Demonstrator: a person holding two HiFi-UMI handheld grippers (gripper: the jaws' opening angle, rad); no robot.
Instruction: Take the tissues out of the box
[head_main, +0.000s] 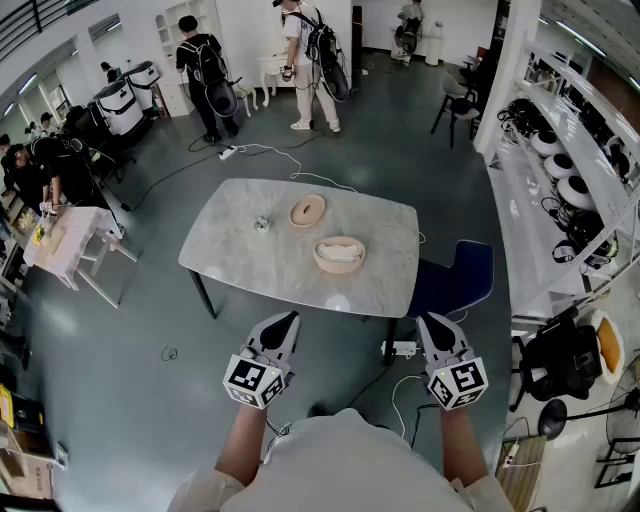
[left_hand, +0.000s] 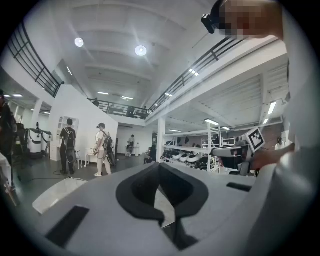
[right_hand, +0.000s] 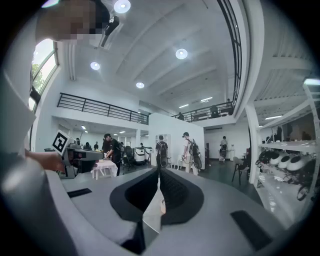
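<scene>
Head view: box (head_main: 324, 263) with tissues (head_main: 341, 252) is seen on table (head_main: 240, 255), lid (head_main: 307, 211) off beside it; left gripper (head_main: 289, 320) and right gripper (head_main: 429, 323) are held well short. Left gripper view: jaws closed, empty. Right gripper view: same. Approach step judged; reach and opened jaws needed.

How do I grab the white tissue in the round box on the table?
Pinch the top of the tissue, probably best from straight above. It lies inside the open box, whose rim walls it in on every side, so only the top is free. The lid is already off, beside it.
</scene>
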